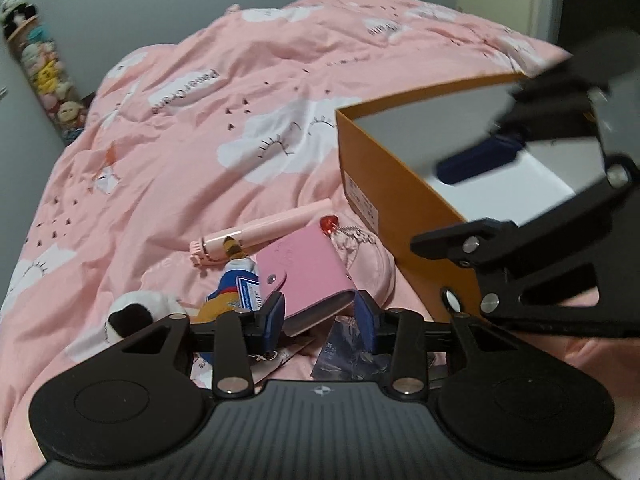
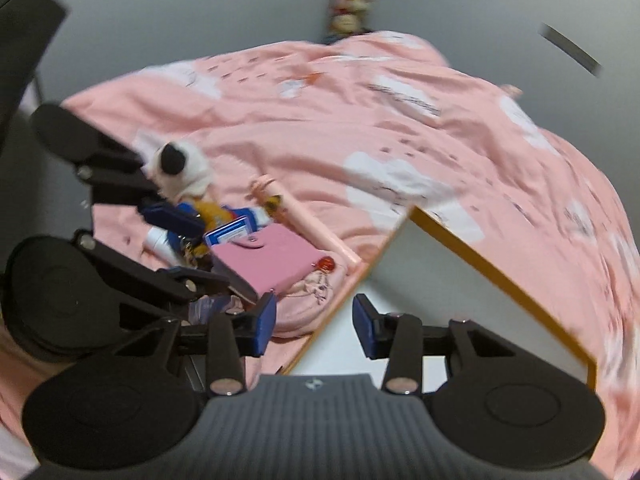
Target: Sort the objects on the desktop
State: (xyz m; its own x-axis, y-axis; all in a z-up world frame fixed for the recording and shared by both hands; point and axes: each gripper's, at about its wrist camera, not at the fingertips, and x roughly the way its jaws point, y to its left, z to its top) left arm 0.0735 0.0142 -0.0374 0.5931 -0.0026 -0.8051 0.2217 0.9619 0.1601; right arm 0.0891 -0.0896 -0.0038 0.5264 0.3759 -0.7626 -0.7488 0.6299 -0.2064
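Observation:
A pink snap wallet (image 1: pixel 308 276) lies tilted on a pink pouch (image 1: pixel 370 264) among a pile of small items on the bed. My left gripper (image 1: pixel 320 318) stands open at the wallet's near edge, one blue pad on each side of it; I see no squeeze. Beside the pile is an orange box (image 1: pixel 396 200) with a white inside (image 2: pixel 404 280). My right gripper (image 2: pixel 316 330) hangs open and empty over the box's near rim, its left finger over the pouch and its right finger over the box's inside. It shows in the left wrist view as the right gripper (image 1: pixel 460 204).
Left of the wallet lie a blue card box (image 1: pixel 248 296), a plush doll (image 1: pixel 136 312) and a pink stick (image 1: pixel 272 228). A clear packet (image 1: pixel 348 352) sits under my left fingers. A pink cloud-print duvet (image 1: pixel 240 120) covers the bed. Stacked plush toys (image 1: pixel 40 72) stand by the wall.

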